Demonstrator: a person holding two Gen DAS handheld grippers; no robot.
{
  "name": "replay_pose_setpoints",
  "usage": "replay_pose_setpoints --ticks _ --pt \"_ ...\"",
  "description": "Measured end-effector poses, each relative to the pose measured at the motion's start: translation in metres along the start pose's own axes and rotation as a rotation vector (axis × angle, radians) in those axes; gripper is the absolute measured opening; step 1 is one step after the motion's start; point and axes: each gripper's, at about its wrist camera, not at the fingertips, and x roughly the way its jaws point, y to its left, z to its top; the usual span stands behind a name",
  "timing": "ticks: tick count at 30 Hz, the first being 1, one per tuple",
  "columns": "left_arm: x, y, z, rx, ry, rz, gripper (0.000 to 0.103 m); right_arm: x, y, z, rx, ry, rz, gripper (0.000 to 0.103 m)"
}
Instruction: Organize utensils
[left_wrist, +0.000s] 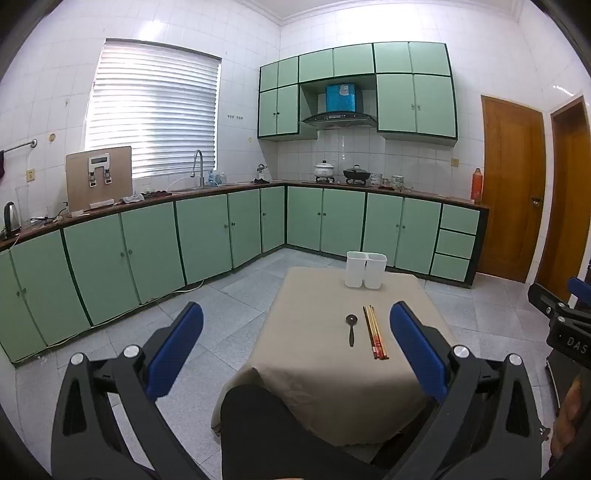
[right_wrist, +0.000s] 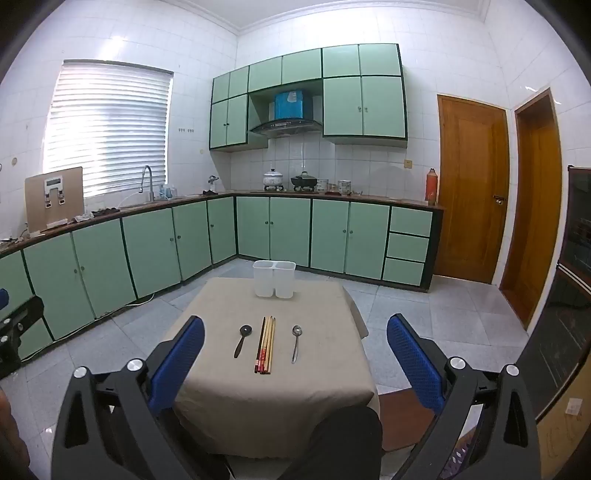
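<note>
Ahead of both wide-open, empty grippers, left gripper (left_wrist: 295, 345) and right gripper (right_wrist: 295, 350), the black spoon (right_wrist: 242, 340), chopsticks (right_wrist: 266, 344) and metal spoon (right_wrist: 296, 342) lie untouched before the white holder (right_wrist: 274, 278), so nothing seems begun; next comes reaching forward for one utensil.

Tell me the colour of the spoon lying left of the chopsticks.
Black, handle and bowl alike. The spoon shows best in the right wrist view, left of the chopsticks.

Black tools (left_wrist: 295, 339), blue pads (right_wrist: 413, 362), silver screws
</note>
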Motion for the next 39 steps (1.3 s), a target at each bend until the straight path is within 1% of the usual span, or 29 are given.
replay_pose_setpoints --ticks 7,9,10,14,15,39 --pt "-0.001 -0.005 0.0 0.005 -0.007 0.001 0.098 0.002 -0.003 0.001 -0.002 -0.001 -0.005 0.097" --pt "-0.001 -0.008 0.0 0.005 -0.008 0.0 0.098 -0.003 -0.001 0.005 -0.005 -0.004 -0.001 0.097" --pt "0.003 -0.001 -0.001 -0.003 -0.01 0.004 0.098 -0.003 -0.001 0.006 -0.004 -0.004 0.0 0.097" --pt "-0.002 0.0 0.001 -0.013 -0.008 0.005 0.098 -0.011 0.001 0.01 -0.01 -0.008 -0.001 0.097" --pt "-0.002 0.0 0.0 -0.014 -0.007 0.005 0.098 -0.005 0.003 0.004 -0.013 -0.013 -0.001 0.097" --pt "-0.002 0.005 0.003 -0.024 -0.005 0.012 0.098 -0.006 0.001 0.007 -0.015 -0.011 0.004 0.097"
